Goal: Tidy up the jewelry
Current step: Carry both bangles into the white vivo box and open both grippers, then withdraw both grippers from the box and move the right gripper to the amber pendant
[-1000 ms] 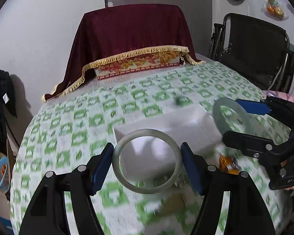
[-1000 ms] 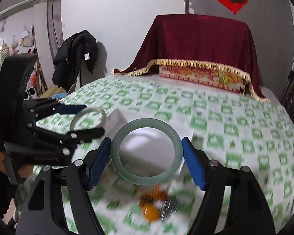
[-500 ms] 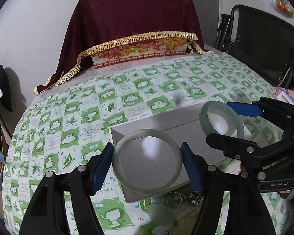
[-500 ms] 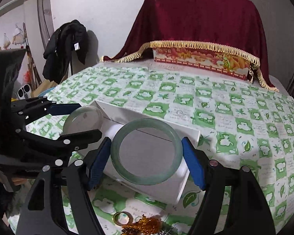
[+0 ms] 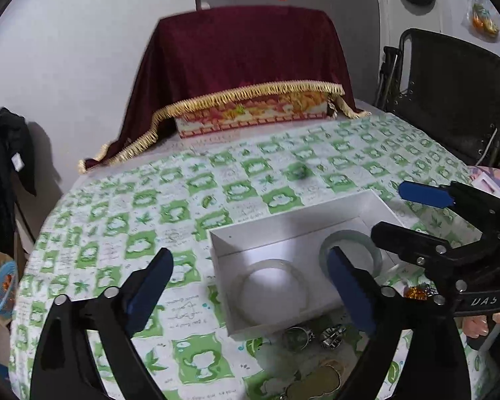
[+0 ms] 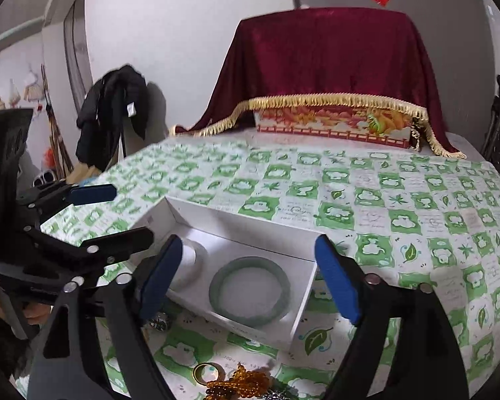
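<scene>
While both grippers hang over the table (image 5: pixel 123 206), neither one holds anything. The left gripper (image 5: pixel 250 283) has its blue pads (image 5: pixel 150 286) spread wide apart, and the right gripper (image 6: pixel 250 280) is spread just as wide, its pads (image 6: pixel 336 286) framing the white box (image 6: pixel 303 303).

The box sits open on the green-and-white checked cloth. Two bangles lie flat on its floor, side by side. The pale bangle (image 5: pixel 271 290) is at the left end and the green bangle (image 6: pixel 250 291) at the right end. In the left wrist view the green bangle (image 5: pixel 350 250) is partly hidden behind the left gripper's pad, and the right gripper (image 5: pixel 406 213) shows at the right edge, above that end of the box.

Loose pieces lie on the cloth just in front of the box: a gold ring (image 6: pixel 206 373), amber beads (image 6: pixel 240 383) and silver rings (image 5: pixel 316 335).

At the far side of the table stands a box draped in a red cloth (image 6: pixel 326 66) with gold fringe.
</scene>
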Demonstrator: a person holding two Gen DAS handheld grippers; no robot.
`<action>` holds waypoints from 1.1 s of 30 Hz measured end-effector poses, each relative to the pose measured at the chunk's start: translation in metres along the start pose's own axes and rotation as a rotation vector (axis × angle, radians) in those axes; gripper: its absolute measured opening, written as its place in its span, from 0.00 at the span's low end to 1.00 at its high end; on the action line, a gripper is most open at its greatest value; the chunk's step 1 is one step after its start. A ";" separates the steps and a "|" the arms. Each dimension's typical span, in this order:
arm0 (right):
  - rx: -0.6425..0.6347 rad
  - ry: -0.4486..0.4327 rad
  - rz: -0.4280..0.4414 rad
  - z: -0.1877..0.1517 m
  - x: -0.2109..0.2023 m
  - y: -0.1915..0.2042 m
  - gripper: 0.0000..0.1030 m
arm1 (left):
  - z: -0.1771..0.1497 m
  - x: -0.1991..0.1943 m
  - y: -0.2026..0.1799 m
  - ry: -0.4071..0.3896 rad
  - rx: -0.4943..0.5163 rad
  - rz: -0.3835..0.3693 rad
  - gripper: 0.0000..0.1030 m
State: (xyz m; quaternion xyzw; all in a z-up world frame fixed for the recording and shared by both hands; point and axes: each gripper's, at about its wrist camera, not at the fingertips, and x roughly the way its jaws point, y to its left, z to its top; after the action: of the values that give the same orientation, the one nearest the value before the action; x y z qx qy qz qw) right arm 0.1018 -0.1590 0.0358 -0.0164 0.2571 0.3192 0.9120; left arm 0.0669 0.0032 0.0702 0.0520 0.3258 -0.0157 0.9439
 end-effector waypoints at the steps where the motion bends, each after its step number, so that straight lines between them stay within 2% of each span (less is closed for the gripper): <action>1: -0.002 -0.006 -0.009 0.000 -0.001 0.000 0.80 | -0.001 -0.003 -0.001 -0.009 0.006 0.010 0.94; 8: 0.006 -0.066 -0.081 -0.003 -0.012 -0.002 0.89 | -0.010 -0.014 -0.016 -0.033 0.036 0.047 0.97; 12: -0.012 -0.142 -0.136 -0.008 -0.033 0.005 0.96 | -0.016 -0.017 -0.026 -0.036 0.049 0.078 0.97; 18: -0.070 -0.224 -0.226 -0.017 -0.057 0.018 0.96 | -0.025 -0.025 -0.036 -0.046 0.060 0.123 0.97; 21: -0.061 -0.251 -0.253 -0.024 -0.070 0.019 0.96 | -0.031 -0.033 -0.038 -0.055 0.048 0.139 0.97; 29: 0.143 -0.206 -0.170 -0.038 -0.097 -0.004 0.96 | -0.047 -0.056 -0.040 -0.081 0.029 0.215 0.97; 31: 0.182 -0.171 -0.141 -0.043 -0.099 -0.010 0.96 | -0.051 -0.059 -0.033 -0.075 0.008 0.227 0.97; 33: 0.196 -0.120 -0.151 -0.049 -0.096 -0.014 0.96 | -0.057 -0.058 -0.020 -0.050 -0.034 0.213 0.97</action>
State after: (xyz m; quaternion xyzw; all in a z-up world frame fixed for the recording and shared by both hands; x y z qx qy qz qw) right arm 0.0238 -0.2350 0.0379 0.0725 0.2300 0.2234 0.9444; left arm -0.0145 -0.0104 0.0597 0.0700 0.2952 0.0891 0.9487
